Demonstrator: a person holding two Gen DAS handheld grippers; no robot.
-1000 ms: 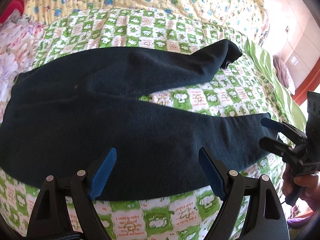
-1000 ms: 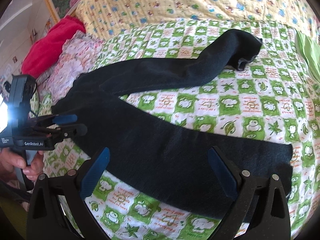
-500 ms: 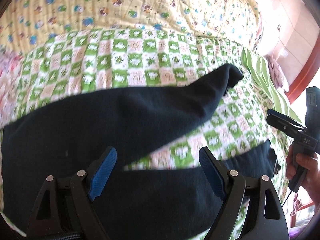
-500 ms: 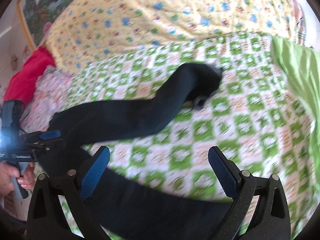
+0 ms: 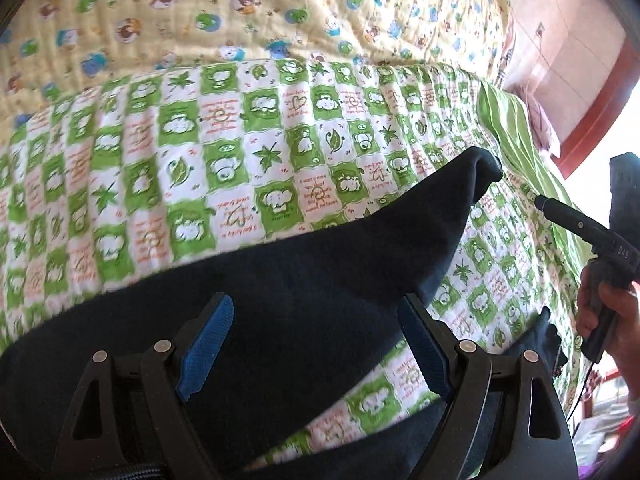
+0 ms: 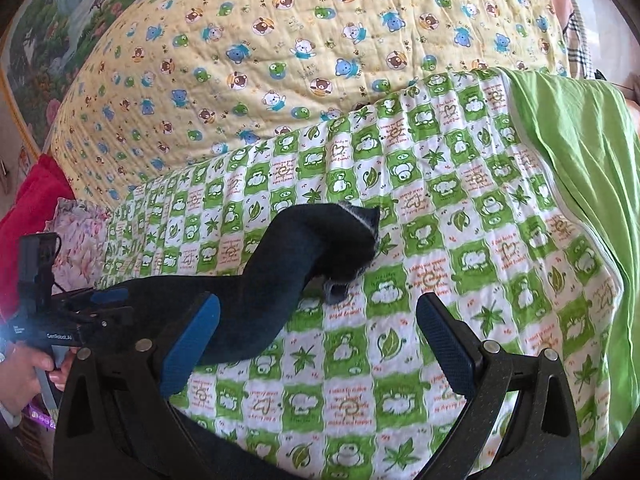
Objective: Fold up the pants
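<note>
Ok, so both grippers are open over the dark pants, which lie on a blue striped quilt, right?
Not quite: the quilt under the dark pants is green-and-white checked, as the right wrist view shows. Both the left gripper and the right gripper are open.

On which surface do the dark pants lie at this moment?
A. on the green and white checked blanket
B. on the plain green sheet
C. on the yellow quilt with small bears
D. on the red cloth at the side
A: the dark pants rest on the green and white checked blanket.
</note>
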